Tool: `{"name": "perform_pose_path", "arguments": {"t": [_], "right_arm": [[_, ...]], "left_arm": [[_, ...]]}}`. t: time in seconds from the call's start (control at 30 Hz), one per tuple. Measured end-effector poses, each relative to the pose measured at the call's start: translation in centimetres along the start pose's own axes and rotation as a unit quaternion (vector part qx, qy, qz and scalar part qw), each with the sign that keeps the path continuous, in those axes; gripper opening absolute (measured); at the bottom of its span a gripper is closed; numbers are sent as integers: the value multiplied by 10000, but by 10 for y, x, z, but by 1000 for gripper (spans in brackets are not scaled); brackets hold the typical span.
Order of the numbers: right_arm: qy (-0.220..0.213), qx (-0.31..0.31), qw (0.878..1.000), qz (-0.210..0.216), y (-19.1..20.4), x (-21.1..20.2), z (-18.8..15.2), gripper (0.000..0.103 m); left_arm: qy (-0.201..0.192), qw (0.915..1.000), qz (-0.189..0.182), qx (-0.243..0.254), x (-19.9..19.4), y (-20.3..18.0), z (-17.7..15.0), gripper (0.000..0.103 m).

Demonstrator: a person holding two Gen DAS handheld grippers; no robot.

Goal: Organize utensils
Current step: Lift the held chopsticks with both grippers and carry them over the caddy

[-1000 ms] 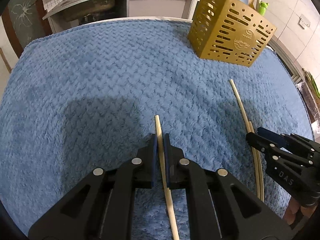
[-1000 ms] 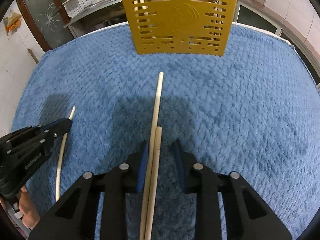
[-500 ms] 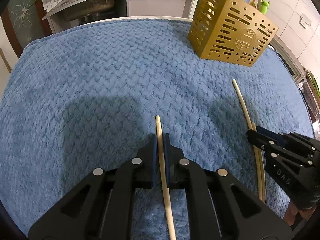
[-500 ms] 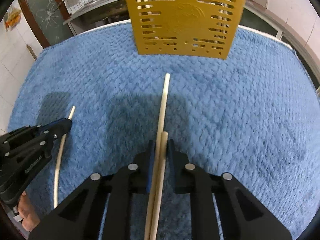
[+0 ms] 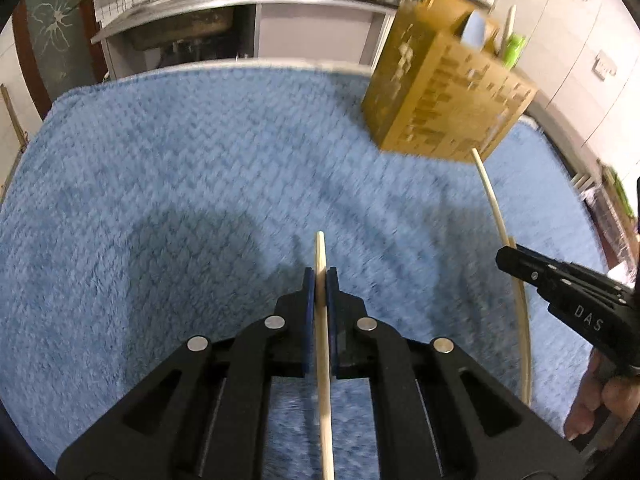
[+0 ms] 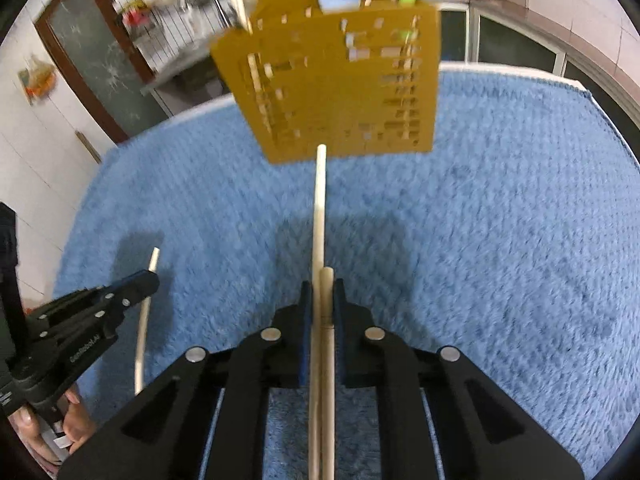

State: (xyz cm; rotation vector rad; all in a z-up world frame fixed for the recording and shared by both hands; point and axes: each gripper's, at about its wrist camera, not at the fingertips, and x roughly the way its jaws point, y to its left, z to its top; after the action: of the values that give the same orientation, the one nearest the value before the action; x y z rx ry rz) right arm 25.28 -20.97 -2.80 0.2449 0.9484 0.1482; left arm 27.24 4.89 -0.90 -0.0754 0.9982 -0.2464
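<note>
My left gripper point(image 5: 319, 274) is shut on a single pale chopstick point(image 5: 320, 252) whose tip pokes out a little past the blue pads. My right gripper point(image 6: 321, 285) is shut on two pale chopsticks point(image 6: 320, 208) lying side by side, one reaching far ahead, the other ending just past the pads. Both grippers hang above the blue towel point(image 5: 180, 184). A yellow perforated utensil holder point(image 6: 336, 88) stands at the far side, with chopsticks, a blue spoon and a green utensil in it. The holder point(image 5: 448, 100) is ahead and to the right in the left wrist view.
The towel point(image 6: 500, 220) covers a round table. A counter with a sink point(image 5: 192, 28) and wire racks lies beyond it. The right gripper point(image 5: 505, 258) shows at the right edge of the left wrist view, and a hand point(image 6: 44, 432) grips the left tool.
The right jaws closed on the two chopsticks and lifted them off the towel toward the holder. The left gripper rose a little with its chopstick.
</note>
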Motion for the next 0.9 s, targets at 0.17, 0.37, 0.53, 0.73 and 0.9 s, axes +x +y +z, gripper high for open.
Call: {"name": "perform_pose_path", "arguments": {"t": [0.17, 0.37, 0.53, 0.73, 0.9], "right_arm": [[-969, -38, 9943, 447, -12, -43, 8, 11], [-2062, -24, 9757, 736, -24, -88, 18, 11], [-2969, 66, 9514, 813, -29, -122, 48, 11], [-3887, 38, 9184, 737, -33, -150, 92, 11], [-4494, 179, 8897, 789, -38, -161, 128, 11]], "left_arm": [[-719, 9973, -114, 29, -32, -14, 4, 4], [-1578, 9869, -348, -45, -69, -29, 22, 4], [-2116, 9760, -510, -32, -94, -43, 47, 4], [-2676, 9618, -568, 146, -111, -69, 96, 4], [-3267, 9429, -574, 306, -121, -94, 141, 4]]}}
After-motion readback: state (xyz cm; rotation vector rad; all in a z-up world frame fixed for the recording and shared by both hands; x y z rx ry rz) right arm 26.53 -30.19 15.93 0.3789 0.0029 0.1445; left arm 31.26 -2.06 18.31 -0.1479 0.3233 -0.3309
